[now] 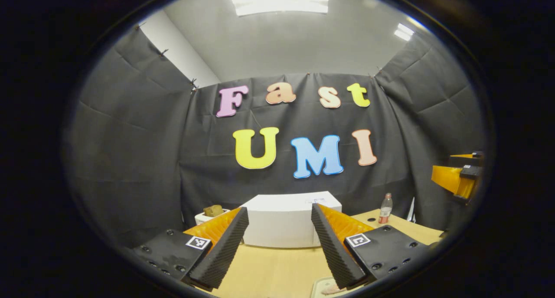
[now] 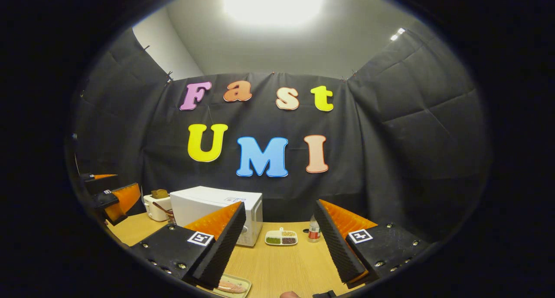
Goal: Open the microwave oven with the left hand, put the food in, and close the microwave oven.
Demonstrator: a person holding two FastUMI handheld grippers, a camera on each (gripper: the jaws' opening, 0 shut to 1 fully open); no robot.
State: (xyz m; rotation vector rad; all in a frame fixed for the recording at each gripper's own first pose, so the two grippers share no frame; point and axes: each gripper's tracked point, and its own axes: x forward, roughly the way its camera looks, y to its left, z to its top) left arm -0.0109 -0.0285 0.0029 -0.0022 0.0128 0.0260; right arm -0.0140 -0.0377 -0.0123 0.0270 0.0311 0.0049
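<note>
The white microwave [image 1: 282, 230] stands at the back of the wooden table with its door closed, straight ahead of my left gripper [image 1: 279, 209], which is open and holds nothing. A pale plate with a pinkish piece of food [image 1: 330, 288] lies just under its right finger. In the right gripper view the microwave [image 2: 208, 204] is at the left and the plate of food [image 2: 232, 285] lies at the near edge under the left finger. My right gripper [image 2: 279, 204] is open and holds nothing. Each gripper shows off to the side in the other's view: the right gripper [image 1: 459, 176] and the left gripper [image 2: 115, 198].
A white toaster [image 2: 155, 206] with bread in it stands left of the microwave. To the microwave's right are a small divided dish [image 2: 282, 237] of grains and a bottle [image 2: 314, 230]. Bare wooden tabletop [image 2: 277, 267] lies between the plate and the microwave.
</note>
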